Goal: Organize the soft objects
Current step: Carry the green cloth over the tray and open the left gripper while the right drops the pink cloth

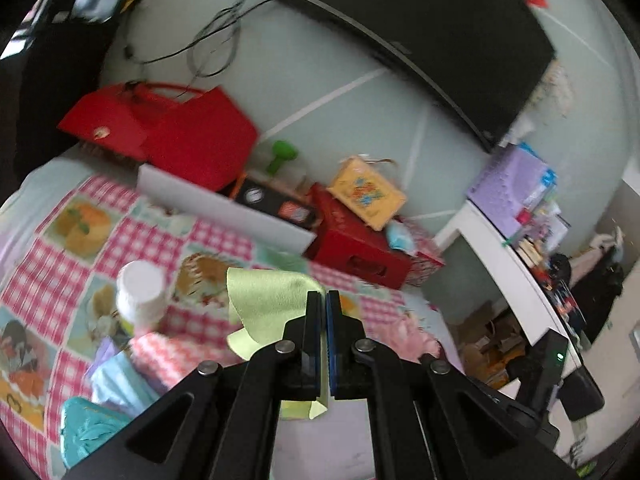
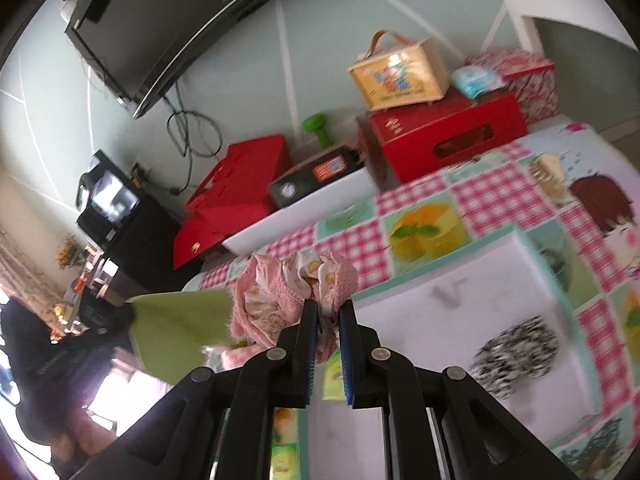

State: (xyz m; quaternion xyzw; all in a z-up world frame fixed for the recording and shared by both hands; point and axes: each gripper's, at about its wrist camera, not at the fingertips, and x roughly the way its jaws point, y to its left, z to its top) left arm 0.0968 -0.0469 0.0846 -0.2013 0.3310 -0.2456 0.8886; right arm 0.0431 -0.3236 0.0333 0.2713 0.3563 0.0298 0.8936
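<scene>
Checkered bedding spreads below me, boxes along the far wall at twelve o'clock. I have my left gripper clamped on the green cloth, which hangs toward ten o'clock, long axis running roughly ten to four. My right gripper pinches the pink garment, bunched with no clear axis. I should lift both slowly, keeping them apart so nothing tangles.

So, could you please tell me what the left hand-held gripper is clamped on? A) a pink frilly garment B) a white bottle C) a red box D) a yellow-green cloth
D: the left hand-held gripper is shut on the yellow-green cloth, which hangs out both sides of its jaws.
</scene>
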